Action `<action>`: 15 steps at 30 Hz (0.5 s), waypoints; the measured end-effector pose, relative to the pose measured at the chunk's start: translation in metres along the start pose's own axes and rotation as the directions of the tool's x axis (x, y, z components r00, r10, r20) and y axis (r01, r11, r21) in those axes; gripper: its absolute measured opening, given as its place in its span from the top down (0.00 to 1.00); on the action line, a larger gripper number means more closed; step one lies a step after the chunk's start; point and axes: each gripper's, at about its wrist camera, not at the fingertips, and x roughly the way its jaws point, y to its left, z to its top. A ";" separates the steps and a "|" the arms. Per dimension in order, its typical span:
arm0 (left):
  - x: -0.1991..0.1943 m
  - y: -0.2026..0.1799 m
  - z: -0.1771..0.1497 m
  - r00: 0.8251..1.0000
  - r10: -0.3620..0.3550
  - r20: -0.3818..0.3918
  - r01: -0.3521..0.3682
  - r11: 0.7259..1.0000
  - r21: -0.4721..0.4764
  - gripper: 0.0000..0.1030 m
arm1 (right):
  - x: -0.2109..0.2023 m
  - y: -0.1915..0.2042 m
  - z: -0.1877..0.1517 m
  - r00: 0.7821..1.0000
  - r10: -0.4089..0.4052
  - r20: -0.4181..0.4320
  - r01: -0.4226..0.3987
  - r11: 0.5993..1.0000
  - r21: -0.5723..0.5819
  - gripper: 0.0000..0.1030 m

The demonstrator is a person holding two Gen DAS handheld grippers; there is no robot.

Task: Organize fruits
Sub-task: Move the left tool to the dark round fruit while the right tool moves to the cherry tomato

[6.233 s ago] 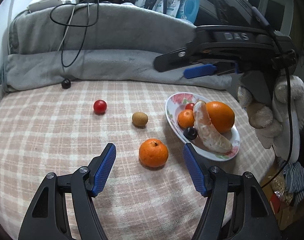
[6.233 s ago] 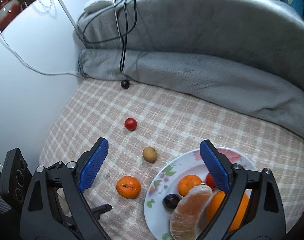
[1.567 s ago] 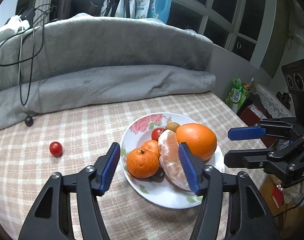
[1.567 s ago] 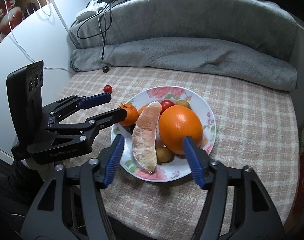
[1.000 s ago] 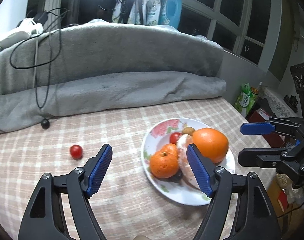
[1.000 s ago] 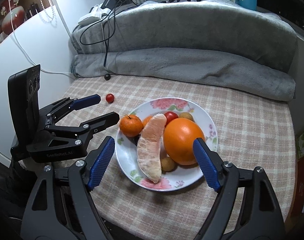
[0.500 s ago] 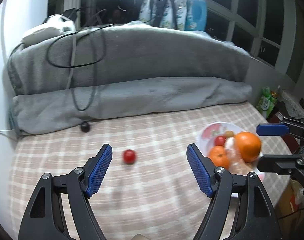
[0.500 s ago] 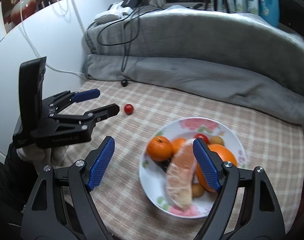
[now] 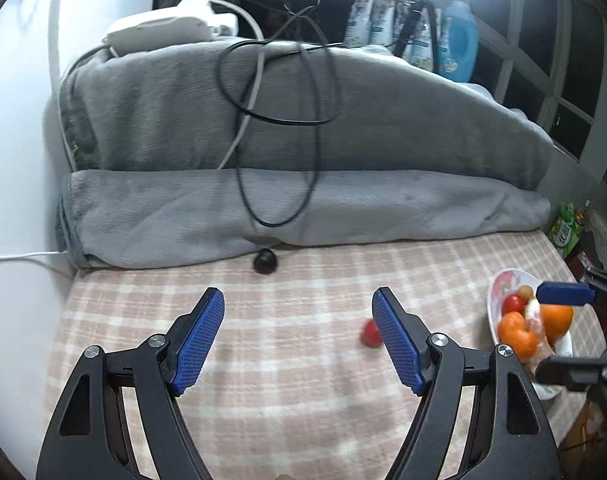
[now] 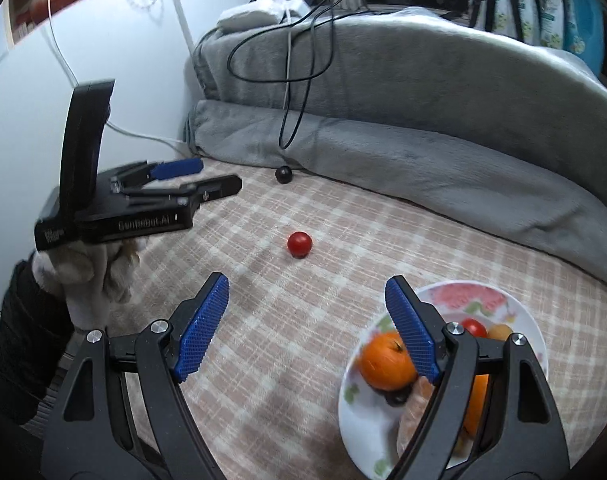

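A small red tomato point(image 10: 299, 244) lies on the checked cloth; in the left wrist view the tomato point(image 9: 369, 333) peeks out beside my right finger. A dark round fruit point(image 9: 265, 261) sits by the blanket's edge; it also shows in the right wrist view point(image 10: 283, 175). The flowered plate point(image 10: 479, 298) holds a mandarin point(image 10: 387, 361), a large orange, a peeled pomelo piece, a tomato and other small fruits. The plate point(image 9: 496, 285) is at the far right of the left wrist view. My left gripper point(image 9: 298, 340) is open and empty above the cloth. My right gripper point(image 10: 307, 328) is open and empty, left of the plate.
A folded grey blanket point(image 9: 303, 208) lines the back of the table, with black and white cables point(image 9: 315, 92) draped over it. A white wall point(image 10: 83, 92) bounds the left side. Bottles and packets point(image 9: 455, 44) stand on the windowsill behind.
My left gripper has swung left, away from the plate; the tomato now lies by its right finger. The right gripper has also turned left, so the plate sits lower right.
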 end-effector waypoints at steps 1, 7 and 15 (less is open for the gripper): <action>0.003 0.005 0.002 1.000 -0.003 -0.001 0.003 1.000 -0.002 0.27 | 0.005 0.002 0.002 1.000 0.001 -0.007 -0.001 1.000 0.000 0.19; 0.027 0.020 0.008 0.999 -0.030 -0.038 0.030 0.999 -0.017 0.44 | 0.027 0.002 0.015 0.999 0.028 -0.046 -0.026 0.998 0.058 0.19; 0.062 0.030 0.014 0.993 -0.070 -0.094 0.067 0.997 -0.026 0.55 | 0.066 0.010 0.029 0.992 0.011 -0.124 -0.008 1.000 0.029 0.29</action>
